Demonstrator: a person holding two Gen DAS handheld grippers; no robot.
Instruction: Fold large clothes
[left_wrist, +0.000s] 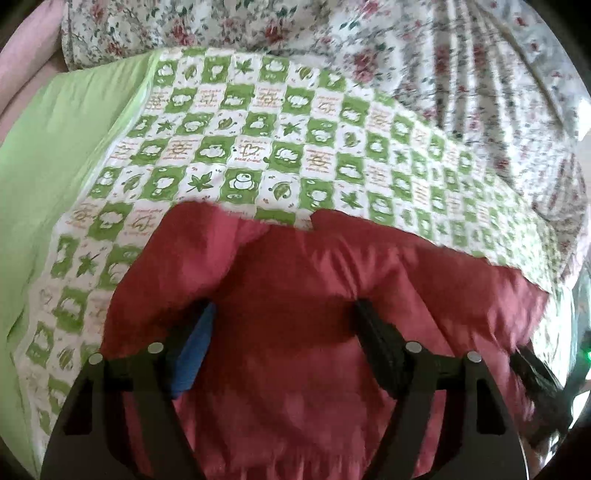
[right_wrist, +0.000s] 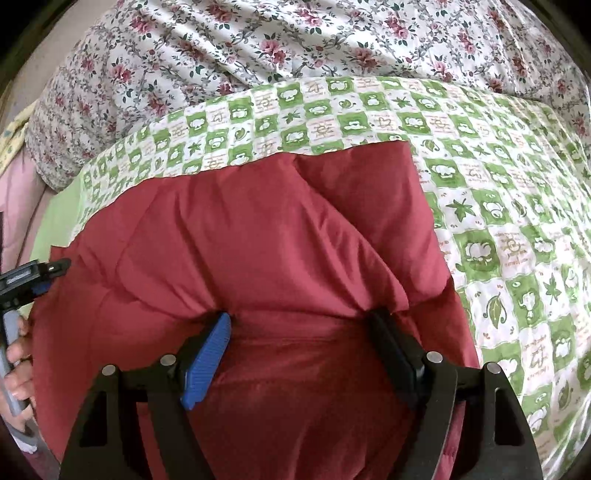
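On checked sheet (right_wrist: 498, 206), tiny unreadable writing

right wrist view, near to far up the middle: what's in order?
right gripper → red padded garment → green checked sheet → floral bedding

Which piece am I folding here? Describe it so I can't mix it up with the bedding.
On the bed, over the green-and-white checked sheet and below the floral quilt, lies the puffy dark red garment. It is the only plain, unpatterned red fabric, bunched between both grippers.
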